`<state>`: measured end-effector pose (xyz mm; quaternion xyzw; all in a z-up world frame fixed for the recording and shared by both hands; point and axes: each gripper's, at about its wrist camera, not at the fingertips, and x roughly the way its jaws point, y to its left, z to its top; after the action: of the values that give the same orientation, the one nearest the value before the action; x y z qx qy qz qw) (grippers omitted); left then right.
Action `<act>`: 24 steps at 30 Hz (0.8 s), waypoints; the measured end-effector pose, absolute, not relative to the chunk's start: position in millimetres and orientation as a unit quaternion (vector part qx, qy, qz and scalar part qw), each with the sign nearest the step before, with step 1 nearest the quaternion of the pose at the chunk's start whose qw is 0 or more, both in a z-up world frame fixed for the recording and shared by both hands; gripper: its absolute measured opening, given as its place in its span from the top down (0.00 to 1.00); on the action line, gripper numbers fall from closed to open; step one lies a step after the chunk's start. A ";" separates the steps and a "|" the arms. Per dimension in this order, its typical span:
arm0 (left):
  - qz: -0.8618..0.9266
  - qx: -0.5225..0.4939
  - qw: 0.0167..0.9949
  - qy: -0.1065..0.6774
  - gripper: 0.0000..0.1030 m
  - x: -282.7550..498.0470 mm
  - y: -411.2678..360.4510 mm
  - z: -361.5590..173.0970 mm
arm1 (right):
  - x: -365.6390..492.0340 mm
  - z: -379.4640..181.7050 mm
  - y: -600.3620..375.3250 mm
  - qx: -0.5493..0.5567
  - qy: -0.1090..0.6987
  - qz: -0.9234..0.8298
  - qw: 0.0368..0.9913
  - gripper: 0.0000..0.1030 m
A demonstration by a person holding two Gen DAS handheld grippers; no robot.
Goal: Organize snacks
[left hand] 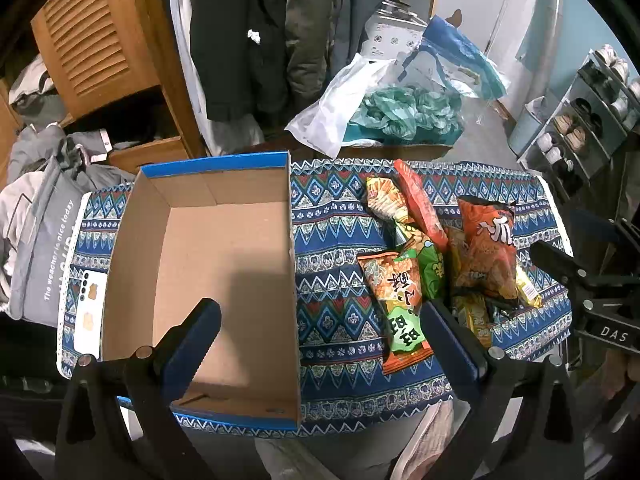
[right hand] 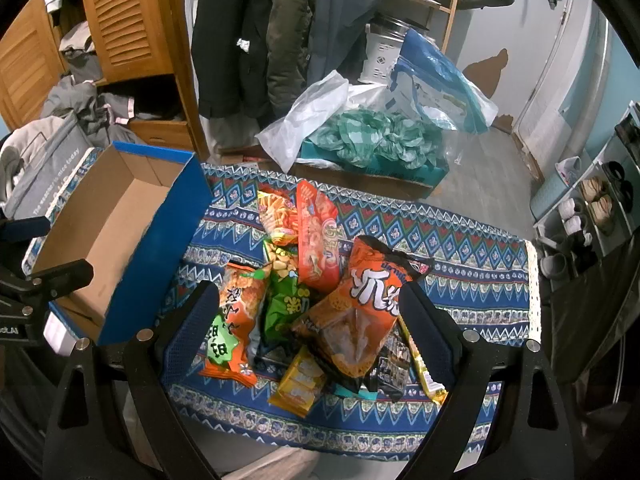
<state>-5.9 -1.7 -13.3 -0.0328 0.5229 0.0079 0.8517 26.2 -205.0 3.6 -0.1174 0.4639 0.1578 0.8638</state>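
The right gripper (right hand: 308,312) was spread wide and empty, poised above the pile of snack packets with the large orange bag (right hand: 356,312) directly between and below its fingers. The left gripper (left hand: 320,332) was likewise spread and empty, over the right wall of the empty cardboard box (left hand: 224,264), with the orange-and-green packet (left hand: 400,304) just inside its right finger. The step in hand appeared to be the first pick. Recommended procedure: lower the right gripper onto the topmost orange bag, close across its narrow width near the middle, and lift clear before carrying it to the box on that gripper's left. The crinkled film would likely slip; neighbouring packets could drag along.
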 end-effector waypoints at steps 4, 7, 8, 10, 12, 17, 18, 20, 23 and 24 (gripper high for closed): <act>0.008 -0.035 0.849 0.527 0.02 -5.5 -1.9 -14.8 | 24.5 2.4 -204.3 -0.118 0.463 0.159 0.864 0.13; 0.007 -0.035 0.848 0.528 0.02 -5.1 -2.0 -15.6 | 26.6 1.9 -204.4 -0.117 0.464 0.158 0.864 0.13; 0.007 -0.036 0.848 0.529 0.02 -3.5 -1.5 -14.7 | 26.8 1.7 -204.3 -0.117 0.465 0.158 0.863 0.13; 0.006 -0.037 0.846 0.531 0.02 -2.6 -1.8 -15.2 | 27.9 2.4 -204.1 -0.118 0.464 0.158 0.864 0.13; 0.005 -0.038 0.845 0.534 0.02 -2.0 -1.7 -15.6 | 27.6 0.9 -204.4 -0.118 0.465 0.158 0.863 0.13; 0.005 -0.040 0.843 0.537 0.02 0.1 -1.7 -15.7 | 20.8 -2.9 -208.1 -0.117 0.465 0.158 0.863 0.13; 0.006 -0.040 0.842 0.538 0.02 0.2 -1.7 -16.2 | 22.9 -1.8 -207.6 -0.117 0.465 0.158 0.863 0.13; 0.006 -0.041 0.841 0.539 0.02 1.0 -1.2 -16.8 | 22.6 -2.0 -208.0 -0.117 0.466 0.158 0.863 0.13; 0.006 -0.043 0.840 0.541 0.02 1.4 -0.8 -17.7 | 23.4 -1.4 -207.8 -0.117 0.466 0.158 0.863 0.13; 0.006 -0.044 0.839 0.542 0.02 1.4 -0.7 -18.0 | 22.4 -2.2 -208.3 -0.117 0.466 0.158 0.863 0.13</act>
<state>1.4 -0.7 -18.0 -0.0438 0.5420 0.0064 0.8392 22.4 -208.3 -2.2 -0.1175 0.4662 0.1576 0.8626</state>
